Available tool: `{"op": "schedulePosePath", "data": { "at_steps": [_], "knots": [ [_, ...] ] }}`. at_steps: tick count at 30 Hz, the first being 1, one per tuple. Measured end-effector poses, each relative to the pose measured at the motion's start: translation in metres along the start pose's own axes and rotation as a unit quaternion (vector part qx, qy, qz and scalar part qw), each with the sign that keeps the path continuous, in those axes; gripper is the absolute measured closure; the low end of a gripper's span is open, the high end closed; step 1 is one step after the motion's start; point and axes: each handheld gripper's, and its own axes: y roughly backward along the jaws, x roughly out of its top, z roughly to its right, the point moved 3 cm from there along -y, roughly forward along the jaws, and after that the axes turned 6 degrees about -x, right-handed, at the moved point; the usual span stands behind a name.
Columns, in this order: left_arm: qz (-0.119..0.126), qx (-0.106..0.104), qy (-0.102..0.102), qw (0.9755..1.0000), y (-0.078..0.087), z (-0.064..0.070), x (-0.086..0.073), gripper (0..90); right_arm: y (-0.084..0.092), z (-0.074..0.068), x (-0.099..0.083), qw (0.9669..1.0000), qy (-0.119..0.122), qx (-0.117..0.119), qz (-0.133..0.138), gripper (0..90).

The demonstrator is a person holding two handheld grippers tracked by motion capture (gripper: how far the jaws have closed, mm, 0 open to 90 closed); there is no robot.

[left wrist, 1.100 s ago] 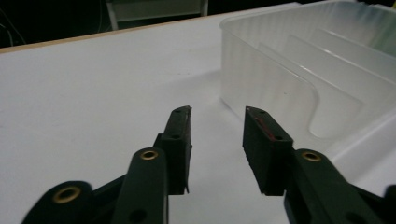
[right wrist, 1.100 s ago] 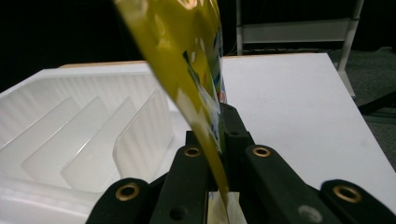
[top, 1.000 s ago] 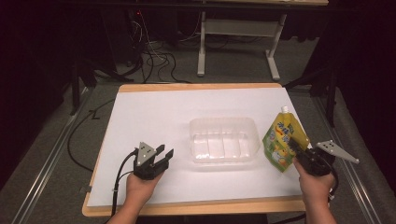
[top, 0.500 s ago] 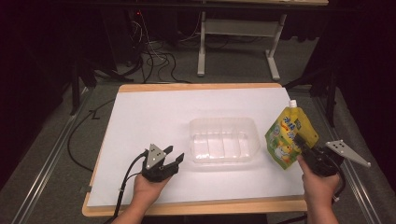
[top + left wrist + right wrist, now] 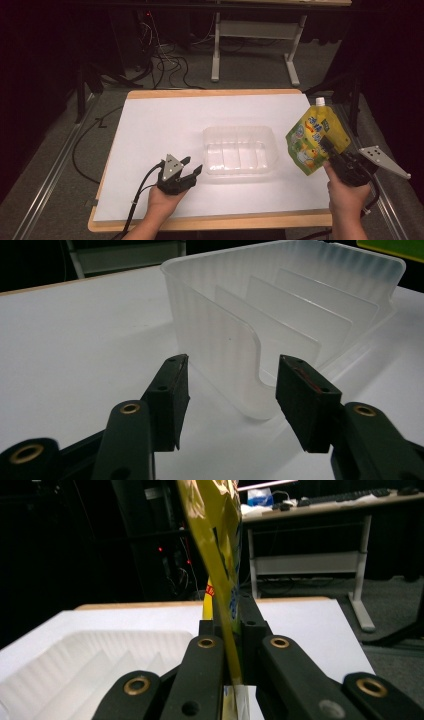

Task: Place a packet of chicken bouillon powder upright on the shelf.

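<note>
High view: a clear ribbed plastic tray (image 5: 240, 150) sits open-side up near the middle of the white sheet-covered surface (image 5: 160, 125), which has a wooden rim. The left gripper (image 5: 192, 169) rests low at the tray's near-left corner, jaws parted and pointing at that corner, probably to steady or take the tray. The right gripper (image 5: 327, 146) holds a yellow-green spouted drink pouch (image 5: 315, 140) by its lower edge, lifted clear of the surface just right of the tray, white cap uppermost; likely held upright so it can be lowered into the tray. Beyond the surface: grey floor, loose black cables, white desk legs, dark surroundings. Left gripper view: the two black jaws stand moderately open, one on either side of the tray's rounded corner (image 5: 250, 365), nothing pinched; whether either pad touches the wall I cannot tell. The tray's inner ribs are visible, and the tray is empty. Right gripper view: jaws closed tight on the pouch (image 5: 220, 545), which rises edge-on between them; the tray (image 5: 100, 665) lies lower left, and a desk with a keyboard stands far behind.
</note>
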Motion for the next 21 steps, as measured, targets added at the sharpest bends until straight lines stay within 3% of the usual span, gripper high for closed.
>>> {"op": "schedulePosePath", "data": {
  "at_steps": [7,12,21],
  "knots": [
    [-0.006,-0.001,-0.006,1.0,-0.004,0.003,-0.001,47.5,0.004,-0.015,0.02,0.9994,-0.004,0.027,0.022,90.0],
    [-0.004,-0.001,-0.005,1.0,-0.002,0.003,0.0,47.6,-0.001,-0.035,0.029,0.9983,0.001,0.053,0.024,90.0],
    [-0.005,-0.001,-0.009,0.9999,0.0,0.002,-0.001,47.7,-0.016,-0.063,0.027,0.9972,0.011,0.073,0.014,90.0]
  ]
}}
